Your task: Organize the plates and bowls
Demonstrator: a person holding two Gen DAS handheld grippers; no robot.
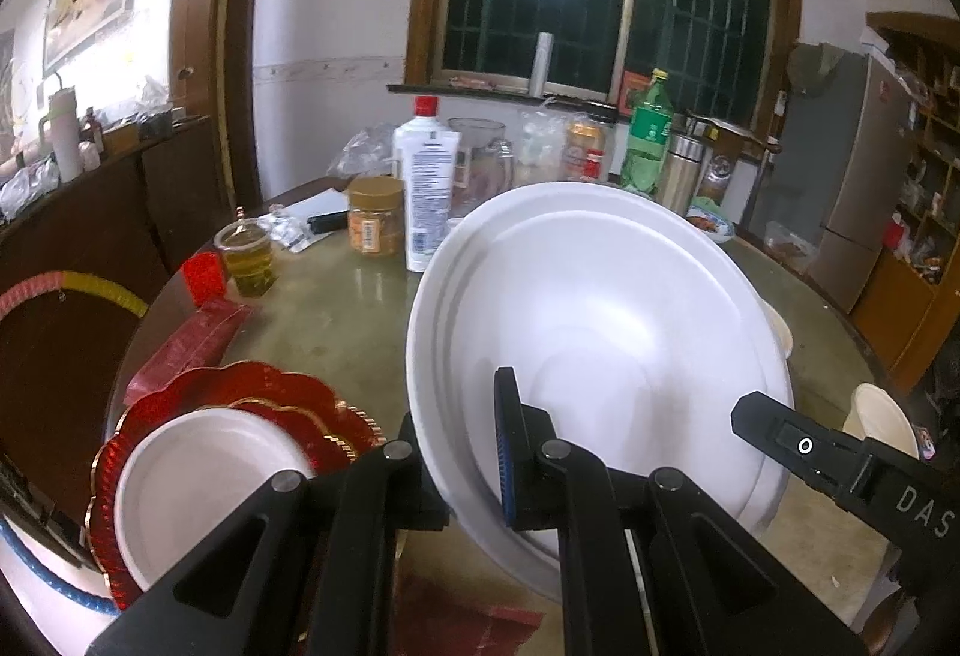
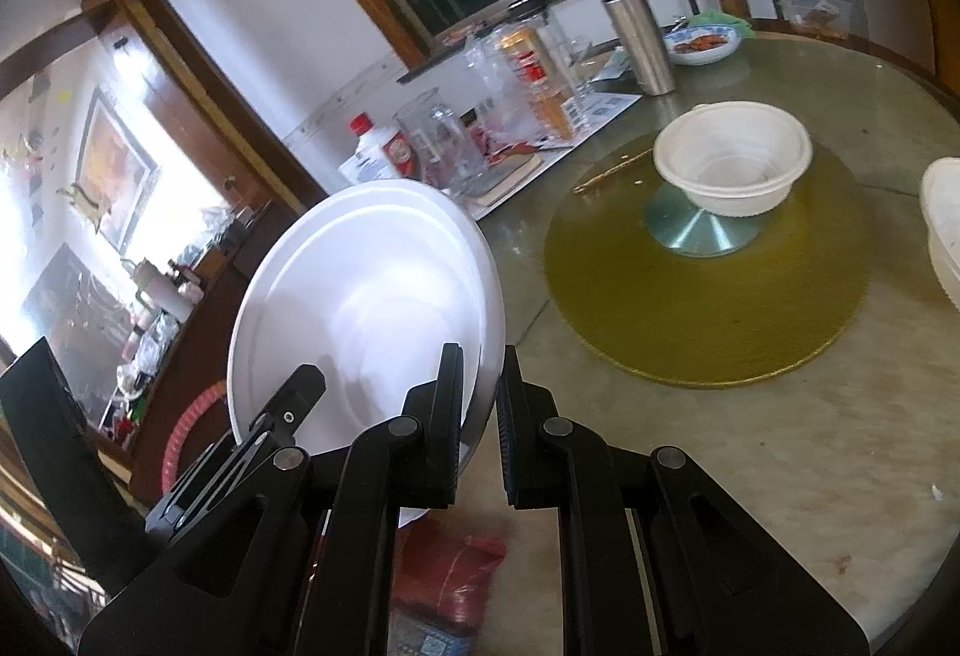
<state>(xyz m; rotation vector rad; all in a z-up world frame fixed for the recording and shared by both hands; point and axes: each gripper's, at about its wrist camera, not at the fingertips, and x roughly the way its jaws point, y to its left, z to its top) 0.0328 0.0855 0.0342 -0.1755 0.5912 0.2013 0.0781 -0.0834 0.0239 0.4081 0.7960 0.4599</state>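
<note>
A large white plate (image 1: 600, 332) hangs tilted above the table, held between both grippers. My left gripper (image 1: 465, 467) is shut on its lower left rim, the blue pad lying against the plate's face. In the right wrist view the same plate (image 2: 360, 296) has its right rim pinched by my right gripper (image 2: 483, 410), which is shut on it. A red scalloped plate (image 1: 252, 386) lies at the near left with a smaller white plate (image 1: 198, 482) on top. A white bowl (image 2: 732, 164) stands on the metal hub of the turntable.
Bottles, jars, a glass jug (image 1: 480, 158) and a steel flask (image 2: 642, 32) crowd the table's far side, with a dish of food (image 2: 702, 41). A gold mat (image 2: 708, 296) covers the middle. Another cream bowl (image 2: 942, 230) sits at the right edge. Red packets (image 1: 192, 338) lie near left.
</note>
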